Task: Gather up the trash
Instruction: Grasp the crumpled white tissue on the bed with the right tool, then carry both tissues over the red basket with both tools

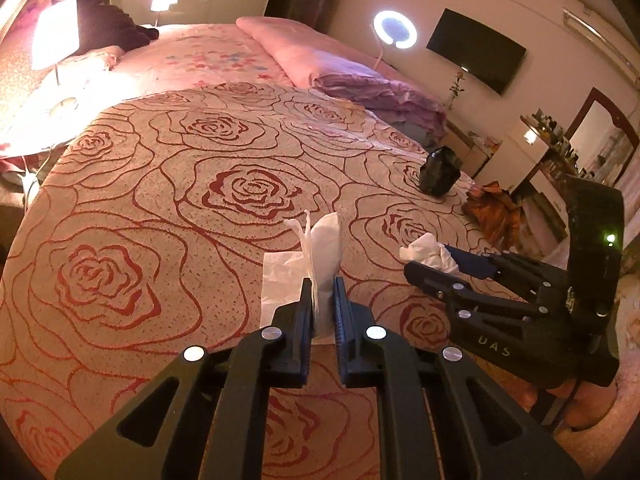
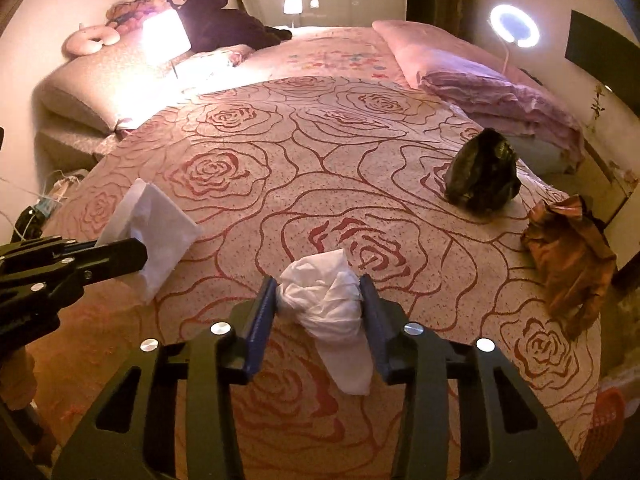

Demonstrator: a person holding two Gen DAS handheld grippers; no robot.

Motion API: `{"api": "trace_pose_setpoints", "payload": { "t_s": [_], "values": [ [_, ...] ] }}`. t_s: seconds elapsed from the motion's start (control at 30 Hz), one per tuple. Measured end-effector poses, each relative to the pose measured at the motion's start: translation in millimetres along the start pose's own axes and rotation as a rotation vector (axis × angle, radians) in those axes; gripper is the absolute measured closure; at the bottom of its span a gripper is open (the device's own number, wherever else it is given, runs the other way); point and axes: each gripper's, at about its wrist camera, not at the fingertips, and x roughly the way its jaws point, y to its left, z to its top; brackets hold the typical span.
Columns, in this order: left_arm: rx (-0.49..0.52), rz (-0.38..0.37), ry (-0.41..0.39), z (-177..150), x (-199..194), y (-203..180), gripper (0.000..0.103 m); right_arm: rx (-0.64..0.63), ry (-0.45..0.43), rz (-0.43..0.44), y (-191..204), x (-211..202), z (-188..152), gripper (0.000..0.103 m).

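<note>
A: While the wide rose-patterned cream bedspread (image 2: 320, 168) fills both views, what lies on it?

B: A crumpled black plastic bag (image 2: 482, 172) sits toward its far right; a rumpled brown paper bag (image 2: 568, 256) lies at its right edge.

A: And the tongs?

B: Above the bedspread's near part, the left gripper (image 1: 322, 292) pinches a flat white paper napkin (image 1: 320, 256). Beside it, the right gripper (image 2: 318, 300) clamps a crumpled white tissue wad (image 2: 326, 300).
</note>
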Motion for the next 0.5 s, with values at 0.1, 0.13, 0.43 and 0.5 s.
{"api": "trace_pose_setpoints", "payload": {
  "t_s": [0.1, 0.13, 0.43, 0.5],
  "values": [
    [0.008, -0.002, 0.005, 0.2, 1.7, -5.3, 0.094, 0.025, -0.009, -0.004, -3.9, -5.9, -3.4, 0.065],
    [0.01, -0.003, 0.006, -0.7, 2.5, -7.6, 0.094, 0.033, -0.011, -0.005, -5.4, -8.0, -4.7, 0.065],
    [0.057, -0.016, 0.018, -2.4, 6.6, -31.6, 0.094, 0.12, -0.025, -0.033, -31.4, -31.2, -21.0, 0.065],
    [0.072, -0.019, 0.022, -3.4, 7.6, -38.6, 0.094, 0.142, -0.031, -0.05, -38.0, -38.2, -23.9, 0.065]
  ]
}}
